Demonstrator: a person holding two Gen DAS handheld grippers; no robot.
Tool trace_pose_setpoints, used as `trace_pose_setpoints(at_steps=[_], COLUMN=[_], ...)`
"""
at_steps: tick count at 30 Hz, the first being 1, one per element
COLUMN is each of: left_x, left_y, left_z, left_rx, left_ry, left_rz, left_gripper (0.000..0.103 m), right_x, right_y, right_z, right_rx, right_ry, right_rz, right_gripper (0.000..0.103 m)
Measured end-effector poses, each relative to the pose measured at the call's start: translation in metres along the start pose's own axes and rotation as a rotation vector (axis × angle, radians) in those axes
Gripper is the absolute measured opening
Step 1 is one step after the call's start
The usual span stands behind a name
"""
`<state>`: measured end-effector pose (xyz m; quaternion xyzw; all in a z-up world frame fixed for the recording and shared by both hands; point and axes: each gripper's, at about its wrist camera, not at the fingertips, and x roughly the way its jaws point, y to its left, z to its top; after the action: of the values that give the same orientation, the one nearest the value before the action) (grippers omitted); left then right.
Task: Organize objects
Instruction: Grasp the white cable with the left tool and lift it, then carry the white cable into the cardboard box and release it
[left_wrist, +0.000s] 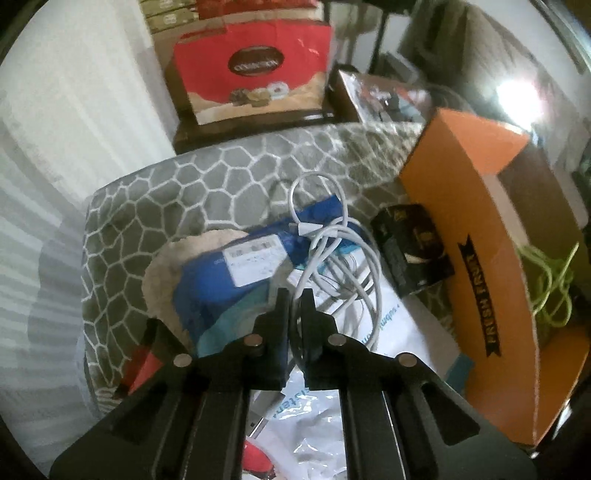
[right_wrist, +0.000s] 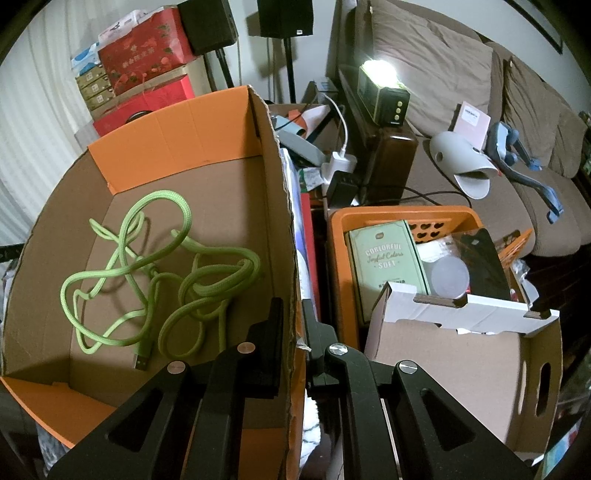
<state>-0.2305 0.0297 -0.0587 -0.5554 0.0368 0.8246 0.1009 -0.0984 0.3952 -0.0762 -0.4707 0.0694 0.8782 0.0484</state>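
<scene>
My left gripper (left_wrist: 295, 295) is shut on a tangled white cable (left_wrist: 345, 254) and holds it above a blue mailer bag (left_wrist: 236, 273) on a grey patterned cushion (left_wrist: 207, 177). A small black box (left_wrist: 412, 247) lies beside the orange cardboard box (left_wrist: 476, 236). My right gripper (right_wrist: 293, 308) is shut on the right wall of that orange box (right_wrist: 284, 236), one finger inside and one outside. A green cable (right_wrist: 159, 280) lies loose on the box floor and also shows in the left wrist view (left_wrist: 550, 284).
An orange basket (right_wrist: 402, 218) with a green carton (right_wrist: 388, 258) and a white-edged cardboard box (right_wrist: 465, 354) stand to the right. A sofa (right_wrist: 517, 184) with a grey slipper (right_wrist: 461, 158) is behind. A red gift bag (left_wrist: 255, 62) stands beyond the cushion. White plastic bags (left_wrist: 310, 417) lie below my left gripper.
</scene>
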Motion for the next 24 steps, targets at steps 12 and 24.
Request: trace_pose_setpoints(at_steps=[12, 24], left_x=[-0.057, -0.111], left_y=[0.012, -0.031], left_z=[0.005, 0.009], left_rx=[-0.105, -0.076], left_ry=[-0.146, -0.264], left_rz=[-0.107, -0.252], left_gripper=[0.004, 0.004], right_x=[0.001, 0.0], right_y=[-0.001, 0.0], right_z=[0.001, 0.001], right_rx=[0.002, 0.001], right_ry=[0.001, 0.001], right_rz=[-0.003, -0.004], right_gripper=[0.008, 0.008])
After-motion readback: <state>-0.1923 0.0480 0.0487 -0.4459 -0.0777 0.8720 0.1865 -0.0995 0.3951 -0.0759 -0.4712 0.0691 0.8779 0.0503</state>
